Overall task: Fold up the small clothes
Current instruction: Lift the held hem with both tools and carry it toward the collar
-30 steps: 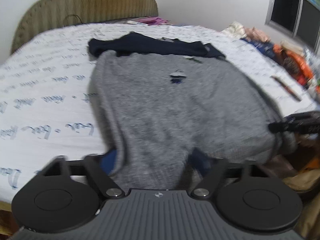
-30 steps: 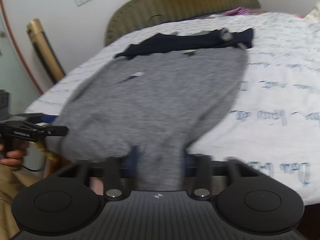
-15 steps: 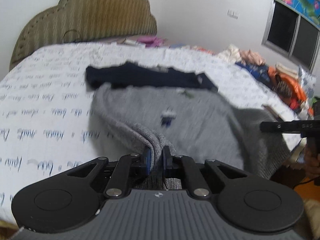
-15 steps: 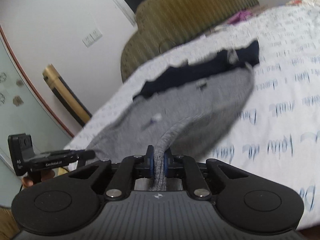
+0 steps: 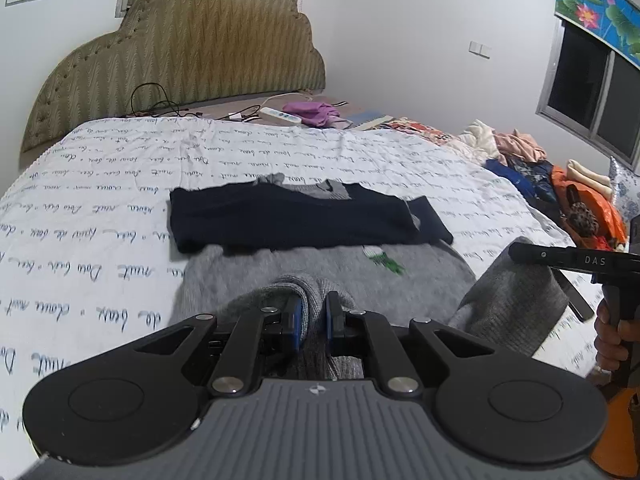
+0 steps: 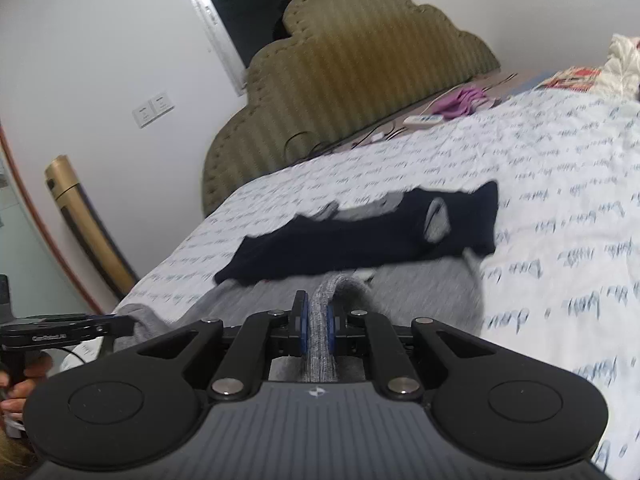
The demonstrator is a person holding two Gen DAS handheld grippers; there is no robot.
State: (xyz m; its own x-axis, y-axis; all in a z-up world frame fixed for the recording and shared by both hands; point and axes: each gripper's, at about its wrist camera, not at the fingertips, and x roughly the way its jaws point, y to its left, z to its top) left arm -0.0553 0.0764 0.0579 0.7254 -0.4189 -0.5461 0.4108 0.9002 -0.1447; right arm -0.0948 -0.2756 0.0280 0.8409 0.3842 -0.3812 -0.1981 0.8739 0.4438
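The grey sweater [image 5: 320,268] lies on the bed [image 5: 100,200], its navy part [image 5: 288,220] toward the headboard. The left tongs [image 5: 314,320] and right tongs [image 6: 316,332] are each clamped on a corner of the near hem, raised so the fabric can fold forward evenly
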